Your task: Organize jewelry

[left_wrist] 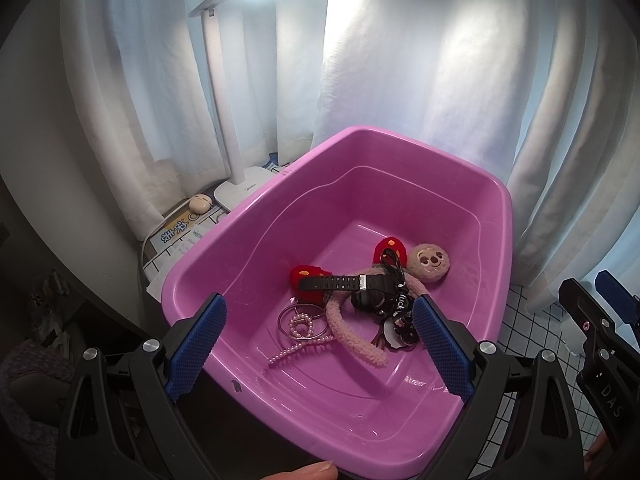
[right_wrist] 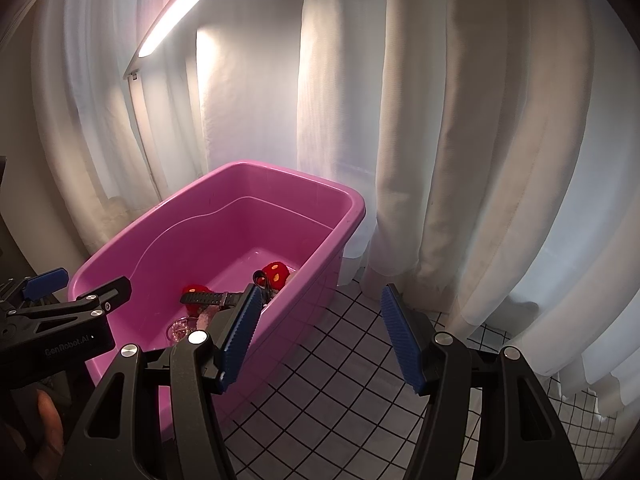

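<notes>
We see a pink tub [left_wrist: 224,256] standing on a grid-patterned cloth [right_wrist: 320,380], with white curtains [left_wrist: 400,60] behind it and a lit lamp [right_wrist: 172,20] at its far left corner. All the jewelry lies in the tub, gathered on the floor toward the near right side. A black watch [left_wrist: 340,282] lies across a plush doll [left_wrist: 430,263], whose red mitts [left_wrist: 306,276] show at the strap's end and behind it. A dark keychain [left_wrist: 400,308] lies tangled beside the watch. Just nearer the front wall lie thin bangles [left_wrist: 286,316], a small pearl ring [left_wrist: 302,326] inside them, and a pearl strand [left_wrist: 296,350] trailing toward the front.

Our left gripper [left_wrist: 320,344] hangs above the tub's near edge, jaws wide, nothing between its blue pads [left_wrist: 196,352]. Our right gripper [right_wrist: 320,344] is over the cloth beside the tub's right wall, jaws also apart and holding nothing; its left pad [right_wrist: 240,340] overlaps the tub wall in the right wrist view, though we cannot tell whether it touches.
</notes>
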Demonstrator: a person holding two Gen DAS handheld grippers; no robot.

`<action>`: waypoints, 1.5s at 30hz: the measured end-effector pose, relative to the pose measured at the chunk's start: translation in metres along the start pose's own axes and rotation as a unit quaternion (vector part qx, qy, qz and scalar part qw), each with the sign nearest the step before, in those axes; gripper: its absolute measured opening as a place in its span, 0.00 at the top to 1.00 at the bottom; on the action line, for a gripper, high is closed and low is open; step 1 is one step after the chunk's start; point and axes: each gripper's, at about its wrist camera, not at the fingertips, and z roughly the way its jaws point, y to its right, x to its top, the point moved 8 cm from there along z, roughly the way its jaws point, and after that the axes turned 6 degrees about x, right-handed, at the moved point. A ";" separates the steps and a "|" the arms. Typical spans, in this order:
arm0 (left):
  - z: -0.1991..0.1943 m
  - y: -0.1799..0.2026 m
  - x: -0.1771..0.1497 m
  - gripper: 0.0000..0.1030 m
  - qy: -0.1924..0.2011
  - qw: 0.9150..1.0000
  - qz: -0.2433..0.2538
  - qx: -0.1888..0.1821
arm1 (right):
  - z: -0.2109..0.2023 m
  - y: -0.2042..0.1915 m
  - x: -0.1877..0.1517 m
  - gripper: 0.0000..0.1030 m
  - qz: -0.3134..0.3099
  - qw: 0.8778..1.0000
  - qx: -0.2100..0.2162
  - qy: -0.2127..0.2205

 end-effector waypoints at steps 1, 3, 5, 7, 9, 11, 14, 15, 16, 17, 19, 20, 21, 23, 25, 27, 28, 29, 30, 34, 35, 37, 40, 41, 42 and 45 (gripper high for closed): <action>0.000 0.000 0.000 0.11 0.000 1.000 0.000 0.000 | 0.000 0.000 -0.001 0.42 0.000 1.000 0.000 0.000; 0.000 0.000 0.000 0.10 0.000 1.000 0.000 0.001 | -0.001 0.000 -0.001 0.42 -0.001 1.000 0.000 0.000; 0.001 0.001 0.000 0.11 0.000 1.000 0.000 0.000 | -0.001 0.000 -0.001 0.42 -0.001 1.000 0.000 -0.001; 0.000 0.001 0.000 0.11 -0.001 1.000 0.000 0.001 | -0.001 0.001 -0.002 0.42 -0.001 1.000 0.000 -0.001; -0.001 0.002 0.000 0.11 -0.001 1.000 0.000 0.001 | -0.002 0.002 -0.002 0.42 -0.001 1.000 -0.001 -0.001; 0.000 0.002 0.001 0.11 0.000 1.000 0.002 0.001 | -0.003 0.003 -0.002 0.42 -0.001 1.000 -0.001 -0.001; 0.000 0.002 0.002 0.11 0.000 1.000 0.003 0.000 | -0.003 0.004 -0.003 0.42 0.000 1.000 -0.001 -0.001; -0.001 0.002 0.001 0.11 -0.001 1.000 0.003 0.000 | -0.003 0.004 -0.003 0.42 0.000 1.000 -0.001 -0.001; 0.000 0.003 0.002 0.11 0.000 1.000 0.003 0.000 | -0.003 0.004 -0.004 0.42 0.000 1.000 -0.001 -0.002; 0.000 0.003 0.002 0.11 0.000 1.000 0.003 -0.001 | -0.003 0.004 -0.004 0.42 -0.001 1.000 -0.001 -0.002; 0.001 0.003 0.003 0.11 0.000 1.000 0.006 -0.002 | -0.003 0.004 -0.004 0.42 0.000 1.000 0.000 -0.003; 0.001 0.004 0.003 0.10 -0.001 1.000 0.007 -0.003 | -0.002 0.004 -0.004 0.42 0.000 1.000 0.000 -0.003; 0.002 0.004 0.004 0.10 -0.001 1.000 0.007 -0.003 | -0.002 0.004 -0.004 0.42 0.000 1.000 0.000 -0.003; 0.002 0.004 0.004 0.11 -0.001 1.000 0.009 -0.004 | -0.002 0.004 -0.004 0.42 -0.001 1.000 0.000 -0.003; 0.002 0.004 0.004 0.11 -0.001 1.000 0.008 -0.004 | -0.002 0.004 -0.004 0.42 -0.001 1.000 0.000 -0.003; 0.002 0.003 0.004 0.11 -0.001 1.000 0.008 -0.004 | -0.002 0.005 -0.004 0.42 0.000 1.000 0.000 -0.003; 0.002 0.004 0.003 0.11 -0.001 1.000 0.008 -0.004 | -0.002 0.005 -0.004 0.42 -0.001 1.000 0.000 -0.003; 0.002 0.004 0.003 0.11 -0.001 1.000 0.008 -0.003 | -0.002 0.004 -0.004 0.42 0.000 1.000 0.000 -0.004; 0.002 0.003 0.003 0.11 -0.001 1.000 0.008 -0.003 | -0.002 0.005 -0.004 0.42 0.000 1.000 0.001 -0.004; 0.004 0.001 0.004 0.10 -0.002 1.000 0.006 -0.004 | -0.001 0.005 -0.005 0.42 0.000 1.000 0.000 -0.004; 0.005 0.000 0.004 0.11 -0.001 1.000 0.007 -0.004 | -0.001 0.004 -0.004 0.42 0.001 1.000 -0.001 -0.003; 0.005 0.000 0.003 0.11 -0.001 1.000 0.007 -0.004 | -0.001 0.004 -0.004 0.42 0.001 1.000 -0.001 -0.004; 0.005 0.000 0.003 0.11 -0.001 1.000 0.008 -0.004 | -0.001 0.005 -0.004 0.42 0.001 1.000 -0.001 -0.003; 0.005 -0.001 0.003 0.11 -0.001 1.000 0.008 -0.004 | -0.001 0.004 -0.004 0.42 0.001 1.000 -0.001 -0.004; 0.005 0.000 0.003 0.11 -0.001 1.000 0.008 -0.005 | -0.001 0.004 -0.005 0.42 0.001 1.000 -0.001 -0.004; 0.005 0.000 0.003 0.11 -0.001 1.000 0.008 -0.004 | -0.001 0.004 -0.005 0.42 0.001 1.000 -0.001 -0.004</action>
